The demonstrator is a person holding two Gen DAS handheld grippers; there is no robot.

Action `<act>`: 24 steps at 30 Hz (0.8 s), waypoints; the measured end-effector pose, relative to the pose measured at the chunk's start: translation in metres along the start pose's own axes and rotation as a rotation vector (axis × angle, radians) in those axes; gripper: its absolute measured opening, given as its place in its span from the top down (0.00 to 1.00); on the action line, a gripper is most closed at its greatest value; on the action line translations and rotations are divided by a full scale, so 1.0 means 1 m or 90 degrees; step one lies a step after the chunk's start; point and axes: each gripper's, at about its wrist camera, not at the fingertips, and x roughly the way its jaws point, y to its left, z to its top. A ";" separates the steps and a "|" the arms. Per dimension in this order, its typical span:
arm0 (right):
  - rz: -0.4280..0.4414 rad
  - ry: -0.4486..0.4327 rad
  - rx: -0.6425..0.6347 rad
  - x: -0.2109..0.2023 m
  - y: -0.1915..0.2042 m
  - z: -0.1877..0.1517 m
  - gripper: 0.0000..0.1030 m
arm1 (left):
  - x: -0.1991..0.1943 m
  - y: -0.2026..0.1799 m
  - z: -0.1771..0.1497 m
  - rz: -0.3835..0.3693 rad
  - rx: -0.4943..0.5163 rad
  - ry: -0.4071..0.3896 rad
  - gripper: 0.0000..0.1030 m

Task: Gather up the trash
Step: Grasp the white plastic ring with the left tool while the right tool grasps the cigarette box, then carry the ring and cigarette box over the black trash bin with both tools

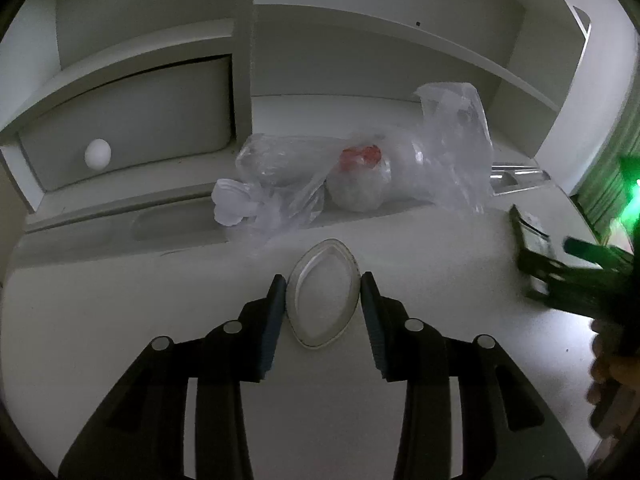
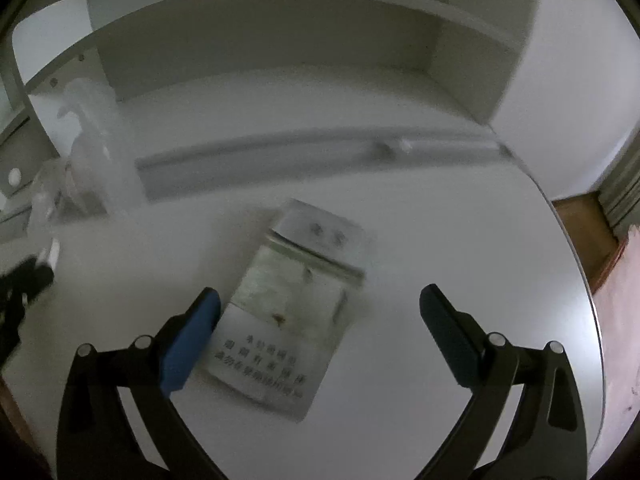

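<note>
Left gripper [image 1: 323,280] is closed on a squashed, oval clear plastic cup [image 1: 322,294], both pads pressing its rim above the white desk [image 1: 120,300]. Just beyond it lies a crumpled clear plastic bag [image 1: 360,172]. Right gripper [image 2: 320,300] stands wide open over a flat, pale printed cigarette packet [image 2: 296,304], its left pad at the packet's edge.

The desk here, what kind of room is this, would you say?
Probably a home study or bedroom corner: a white desk with a built-in shelf unit and a drawer with a round knob. Clear plastic bags of rubbish lie on it.
</note>
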 end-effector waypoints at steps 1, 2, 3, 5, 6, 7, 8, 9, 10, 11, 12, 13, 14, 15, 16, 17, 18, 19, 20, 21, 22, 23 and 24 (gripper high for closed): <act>0.002 0.013 -0.002 -0.001 -0.010 -0.005 0.07 | 0.000 -0.001 0.000 -0.003 0.001 0.001 0.64; 0.003 0.018 -0.005 -0.004 -0.017 -0.010 0.07 | 0.012 -0.011 0.005 -0.006 0.001 0.002 0.64; 0.002 0.018 -0.008 -0.006 -0.024 -0.014 0.07 | 0.014 -0.009 0.006 -0.010 0.000 0.003 0.64; 0.003 0.016 -0.011 -0.009 -0.034 -0.022 0.07 | 0.008 -0.005 0.005 -0.015 0.002 0.004 0.64; 0.011 0.016 -0.011 -0.010 -0.036 -0.024 0.07 | 0.009 -0.007 0.005 -0.013 0.007 0.004 0.64; 0.020 0.014 -0.010 -0.010 -0.038 -0.026 0.07 | 0.010 -0.008 0.005 -0.013 0.010 0.005 0.64; 0.026 0.012 -0.009 -0.009 -0.038 -0.027 0.07 | 0.010 -0.009 0.005 -0.010 0.014 0.004 0.64; 0.032 0.010 -0.008 -0.008 -0.038 -0.027 0.07 | 0.010 -0.010 0.005 -0.007 0.018 0.004 0.64; 0.044 0.008 -0.006 -0.007 -0.037 -0.027 0.07 | 0.011 -0.011 0.005 -0.003 0.023 0.004 0.64; 0.048 0.004 -0.005 -0.006 -0.036 -0.026 0.07 | 0.011 -0.011 0.004 -0.004 0.026 0.004 0.64; 0.048 0.000 -0.004 -0.005 -0.035 -0.025 0.08 | 0.010 -0.011 0.004 -0.008 0.023 0.003 0.64; 0.049 -0.006 -0.004 -0.006 -0.033 -0.023 0.19 | 0.008 -0.011 0.004 -0.010 0.022 -0.002 0.65; 0.052 -0.018 -0.005 -0.012 -0.028 -0.023 0.48 | 0.006 -0.015 0.006 -0.009 0.025 -0.013 0.65; 0.052 -0.022 -0.004 -0.015 -0.027 -0.021 0.47 | 0.002 -0.015 0.006 -0.005 0.029 -0.023 0.65; 0.057 -0.016 0.002 -0.017 -0.026 -0.021 0.47 | -0.003 -0.017 0.007 -0.002 0.032 -0.035 0.65; 0.066 -0.016 0.004 -0.017 -0.026 -0.021 0.47 | -0.004 -0.017 0.008 -0.005 0.031 -0.038 0.65; 0.072 -0.014 0.006 -0.019 -0.026 -0.021 0.47 | -0.004 -0.016 0.008 -0.011 0.028 -0.039 0.65; 0.078 -0.014 0.007 -0.021 -0.026 -0.022 0.47 | -0.004 -0.015 0.009 -0.016 0.024 -0.036 0.65; 0.079 -0.018 0.007 -0.024 -0.027 -0.023 0.47 | -0.003 -0.015 0.009 -0.017 0.022 -0.034 0.65; 0.078 -0.023 0.008 -0.027 -0.029 -0.023 0.47 | -0.002 -0.015 0.009 -0.016 0.022 -0.033 0.65; 0.080 -0.031 0.011 -0.032 -0.031 -0.025 0.47 | -0.002 -0.015 0.010 -0.016 0.021 -0.032 0.65; 0.085 -0.038 0.013 -0.037 -0.033 -0.025 0.47 | -0.001 -0.015 0.010 -0.017 0.022 -0.031 0.65; 0.089 -0.040 0.013 -0.039 -0.034 -0.026 0.47 | 0.002 -0.019 0.010 -0.017 0.023 -0.028 0.65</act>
